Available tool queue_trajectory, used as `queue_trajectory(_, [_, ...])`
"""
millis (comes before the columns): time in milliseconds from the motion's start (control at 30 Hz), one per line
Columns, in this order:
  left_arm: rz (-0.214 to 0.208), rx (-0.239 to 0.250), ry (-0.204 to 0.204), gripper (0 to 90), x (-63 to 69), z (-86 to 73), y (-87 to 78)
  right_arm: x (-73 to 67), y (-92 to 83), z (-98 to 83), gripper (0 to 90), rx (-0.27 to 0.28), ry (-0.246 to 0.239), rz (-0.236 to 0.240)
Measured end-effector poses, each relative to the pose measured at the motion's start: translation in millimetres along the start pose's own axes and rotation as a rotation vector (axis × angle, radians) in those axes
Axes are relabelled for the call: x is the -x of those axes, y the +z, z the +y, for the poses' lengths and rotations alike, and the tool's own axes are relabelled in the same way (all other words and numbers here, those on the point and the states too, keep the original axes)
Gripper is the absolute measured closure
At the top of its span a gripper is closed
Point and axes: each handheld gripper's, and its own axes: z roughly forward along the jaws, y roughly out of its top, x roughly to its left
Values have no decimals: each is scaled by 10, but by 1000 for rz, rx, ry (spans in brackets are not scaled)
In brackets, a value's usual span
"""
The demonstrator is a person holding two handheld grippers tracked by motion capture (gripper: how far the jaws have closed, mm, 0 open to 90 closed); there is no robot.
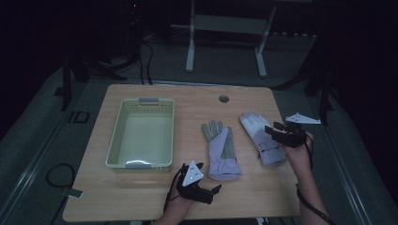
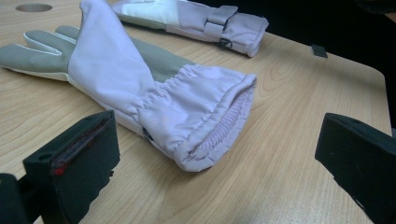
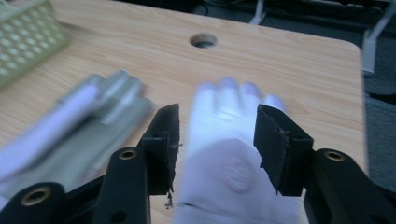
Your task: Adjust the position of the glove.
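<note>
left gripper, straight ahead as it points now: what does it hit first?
Most likely the open cuff of the nearer lavender glove, lying between the open left gripper jaws' line. Depth is unclear, so it might pass just above.

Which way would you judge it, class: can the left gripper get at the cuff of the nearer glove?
Probably yes. The left gripper is open, the glove lies with its cuff facing it, and only bare table lies between.

Pale-green perforated plastic basket (image 1: 141, 133); two lavender fabric gloves, grey-palmed (image 1: 221, 150) and white-backed (image 1: 261, 136); light woodgrain table (image 1: 141, 197).
</note>
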Motion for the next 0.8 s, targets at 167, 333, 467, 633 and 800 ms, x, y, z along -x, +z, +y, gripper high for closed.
queue_trajectory(167, [3,-3,5,1,6,1,2,162,142,-117,483,-71,-21,-11])
queue_trajectory(333, [2,-1,-2,1,0,0,0,221,333,-240,474,-113,-6,21])
queue_trajectory(467, [4,0,3,1,2,-1,-2,291,541,-417,500,-171,7,22])
queue_trajectory(633, [3,0,2,1,1,0,-2,334,597,-462,604,-198,15,64])
queue_trajectory(800, [3,0,-1,1,-1,0,-2,304,590,-434,740,-212,38,62])
